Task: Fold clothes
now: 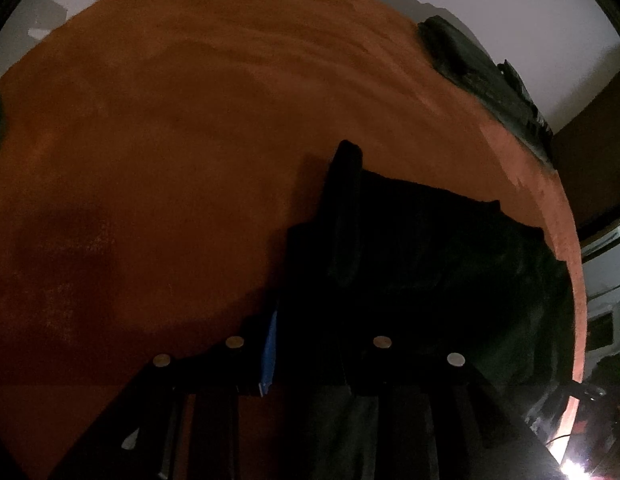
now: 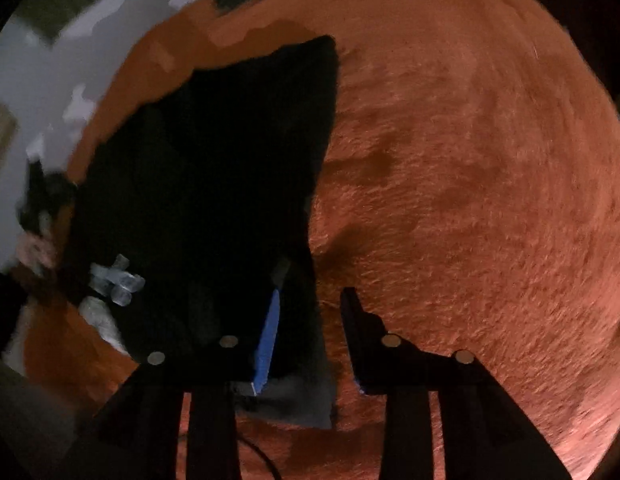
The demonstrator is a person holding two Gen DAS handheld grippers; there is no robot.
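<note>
Two views share one broad orange plush cover [image 1: 170, 140], which fills most of each picture and has pale floor beyond its curved edge. On it lies a dark garment [image 1: 430, 260]. In the left wrist view it spreads from the fingers out to the cover's right edge, with a thick ribbed band standing up along its near side. In the right wrist view the same garment [image 2: 230, 160] lies on the left part of the cover [image 2: 470, 200], with one straight edge running down toward the fingers.

Only the left wrist view shows a second dark folded piece [image 1: 470, 68] at the cover's far right rim. Only the right wrist view shows some pale, blurred parts [image 2: 116, 280] at the garment's left border; what they are I cannot tell.

The left hand-held gripper [image 1: 310, 340] is clenched on the dark garment: cloth fills the gap beside its blue pad [image 1: 270, 352] and hides the other finger. The right hand-held gripper [image 2: 314, 292] stands released, its blue-padded finger over the garment's edge and its other finger over bare orange plush.
</note>
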